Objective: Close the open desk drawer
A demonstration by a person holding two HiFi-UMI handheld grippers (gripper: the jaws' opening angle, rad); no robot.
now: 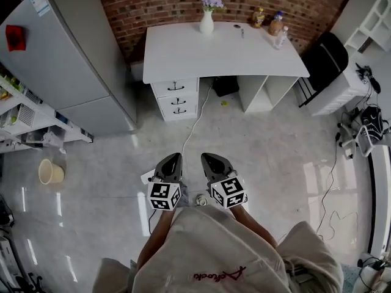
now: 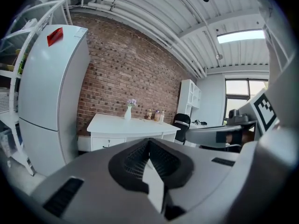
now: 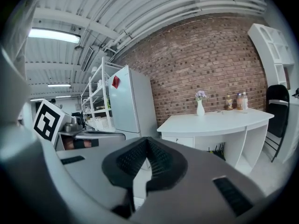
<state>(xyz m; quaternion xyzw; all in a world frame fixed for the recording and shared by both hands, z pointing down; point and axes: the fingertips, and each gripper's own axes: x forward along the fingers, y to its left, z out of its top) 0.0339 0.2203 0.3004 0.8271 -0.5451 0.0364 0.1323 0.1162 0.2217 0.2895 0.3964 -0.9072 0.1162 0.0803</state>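
1. My left gripper (image 1: 173, 159) has its jaws pressed together, with nothing in them.
2. The desk drawers (image 1: 177, 100) are far ahead, under the white desk (image 1: 220, 54). I can't tell which one is out, so I might push the wrong one.
3. A white cable (image 1: 194, 126) lies between us — I could trip.
4. My right gripper (image 1: 208, 158) is pressed together too — empty.

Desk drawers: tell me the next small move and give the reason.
Likely step forward toward the drawer stack at the left end of the desk. The left tongs and right tongs are both shut and empty, held over the floor, clearly apart from the desk, so nothing can be pushed yet.
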